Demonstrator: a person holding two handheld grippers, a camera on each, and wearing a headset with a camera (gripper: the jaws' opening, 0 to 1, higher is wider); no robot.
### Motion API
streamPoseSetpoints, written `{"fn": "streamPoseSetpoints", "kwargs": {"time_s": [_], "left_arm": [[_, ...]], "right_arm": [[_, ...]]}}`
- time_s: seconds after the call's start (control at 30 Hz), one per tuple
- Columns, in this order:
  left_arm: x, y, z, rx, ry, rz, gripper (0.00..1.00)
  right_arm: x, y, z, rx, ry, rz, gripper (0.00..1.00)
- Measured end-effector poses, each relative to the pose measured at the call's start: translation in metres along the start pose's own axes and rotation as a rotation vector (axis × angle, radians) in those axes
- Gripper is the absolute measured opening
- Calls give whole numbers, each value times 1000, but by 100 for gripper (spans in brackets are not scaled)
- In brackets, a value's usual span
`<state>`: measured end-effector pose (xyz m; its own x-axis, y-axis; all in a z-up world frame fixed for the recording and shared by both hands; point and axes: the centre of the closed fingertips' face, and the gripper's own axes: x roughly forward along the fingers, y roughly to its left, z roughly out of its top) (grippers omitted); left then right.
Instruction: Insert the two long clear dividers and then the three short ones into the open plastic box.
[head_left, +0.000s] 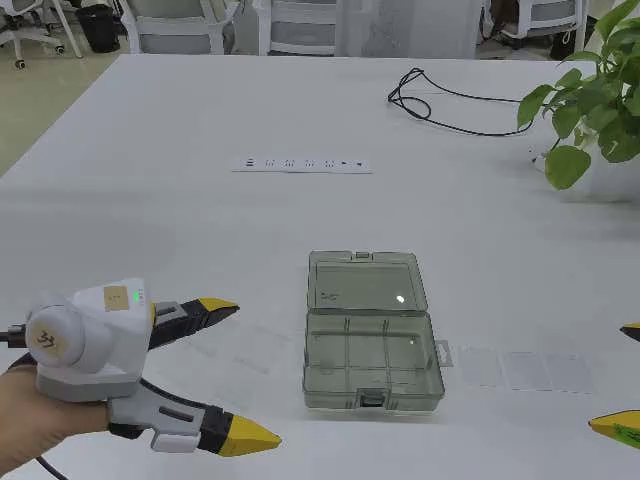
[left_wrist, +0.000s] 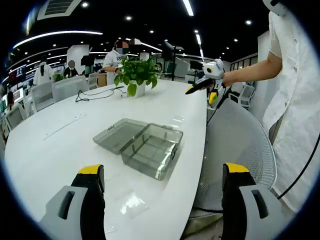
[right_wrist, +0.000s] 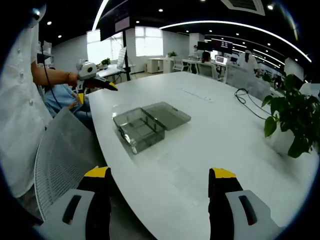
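Observation:
The smoky clear plastic box (head_left: 372, 365) lies open in the middle of the white table, its lid (head_left: 365, 282) folded flat toward the far side. Three short clear dividers (head_left: 525, 370) lie in a row to its right. Faint clear pieces (head_left: 265, 347), probably the long dividers, lie to its left. My left gripper (head_left: 235, 370) hovers open at the lower left, yellow tips pointing at the box, nothing between them. My right gripper (head_left: 625, 378) shows just its two tips at the right edge, open. The box (left_wrist: 150, 147) lies ahead of the left gripper (left_wrist: 162, 200), and the box (right_wrist: 140, 130) ahead of the right gripper (right_wrist: 160, 200).
A potted plant (head_left: 595, 100) stands at the far right, a black cable (head_left: 440, 105) loops beside it, and a white label strip (head_left: 300, 164) lies beyond the box. A mesh chair (left_wrist: 235, 145) stands at the table's near edge. People stand in the background.

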<state>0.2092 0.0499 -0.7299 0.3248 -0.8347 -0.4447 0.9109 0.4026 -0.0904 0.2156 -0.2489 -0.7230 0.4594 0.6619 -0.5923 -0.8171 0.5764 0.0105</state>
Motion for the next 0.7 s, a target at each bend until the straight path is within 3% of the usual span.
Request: {"fn": "streamPoseSetpoints", "kwargs": {"time_s": [0.7], "left_arm": [[3,5,-7,-6,9,7,100]], "right_arm": [[6,1,0,-5,-1,2,81]]}}
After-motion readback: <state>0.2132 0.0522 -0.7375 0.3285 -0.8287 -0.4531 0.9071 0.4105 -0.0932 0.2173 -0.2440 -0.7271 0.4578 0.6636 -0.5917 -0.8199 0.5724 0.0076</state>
